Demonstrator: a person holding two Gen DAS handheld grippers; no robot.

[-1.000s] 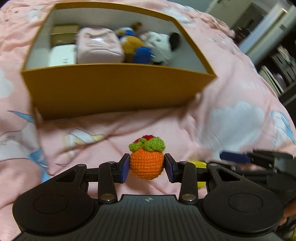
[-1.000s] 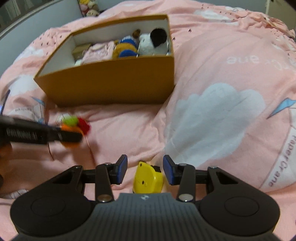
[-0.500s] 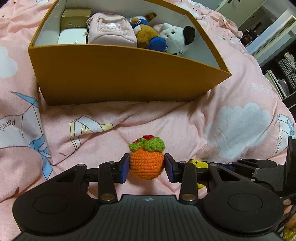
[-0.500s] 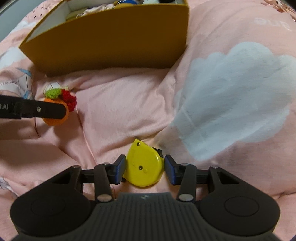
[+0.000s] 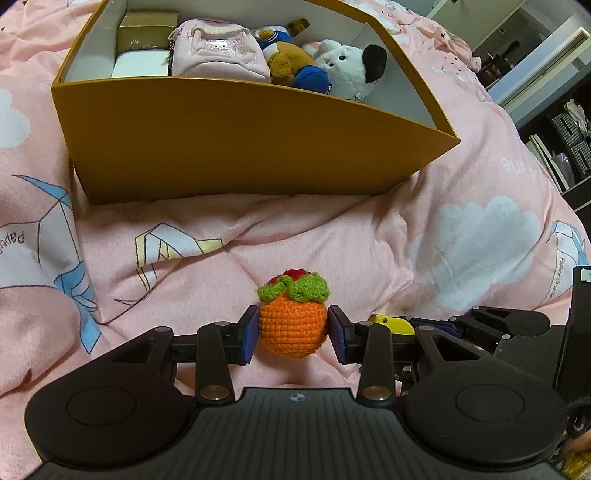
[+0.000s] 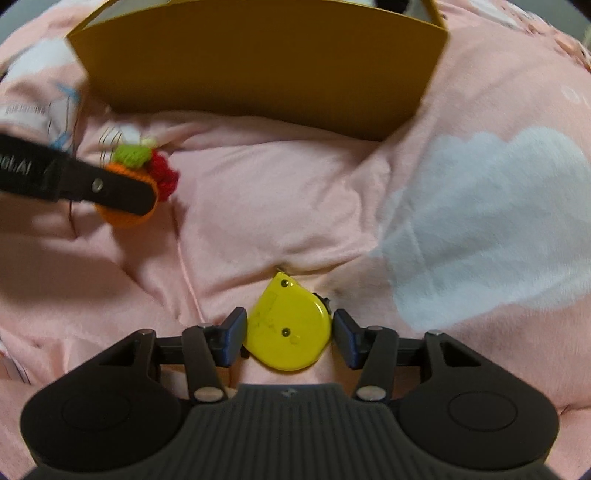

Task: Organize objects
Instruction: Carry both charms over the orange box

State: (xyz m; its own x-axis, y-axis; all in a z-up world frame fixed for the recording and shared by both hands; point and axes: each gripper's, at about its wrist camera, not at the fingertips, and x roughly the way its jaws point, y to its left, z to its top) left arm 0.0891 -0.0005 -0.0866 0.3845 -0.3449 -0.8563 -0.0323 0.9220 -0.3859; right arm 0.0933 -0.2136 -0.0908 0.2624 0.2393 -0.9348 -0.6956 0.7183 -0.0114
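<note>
My left gripper (image 5: 292,334) is shut on an orange crocheted fruit (image 5: 292,328) with a green and red top, held just above the pink quilt. It also shows in the right wrist view (image 6: 127,214), partly behind the left finger (image 6: 110,190). My right gripper (image 6: 289,334) has its jaws around a flat yellow case (image 6: 290,330) lying on the quilt; the left pad touches it and a small gap shows on the right. The yellow case peeks out in the left wrist view (image 5: 395,325). An open mustard box (image 5: 240,144) stands ahead.
The box holds a gold box (image 5: 147,33), a white box (image 5: 138,66), a pink pouch (image 5: 218,50), a brown and blue plush (image 5: 291,62) and a white plush (image 5: 351,70). Its near wall fills the top of the right wrist view (image 6: 258,62). Shelves (image 5: 561,147) stand at the far right.
The right gripper has dropped toward the quilt and its jaws now flank the yellow case. The left gripper moved closer to the box with the fruit still held.
</note>
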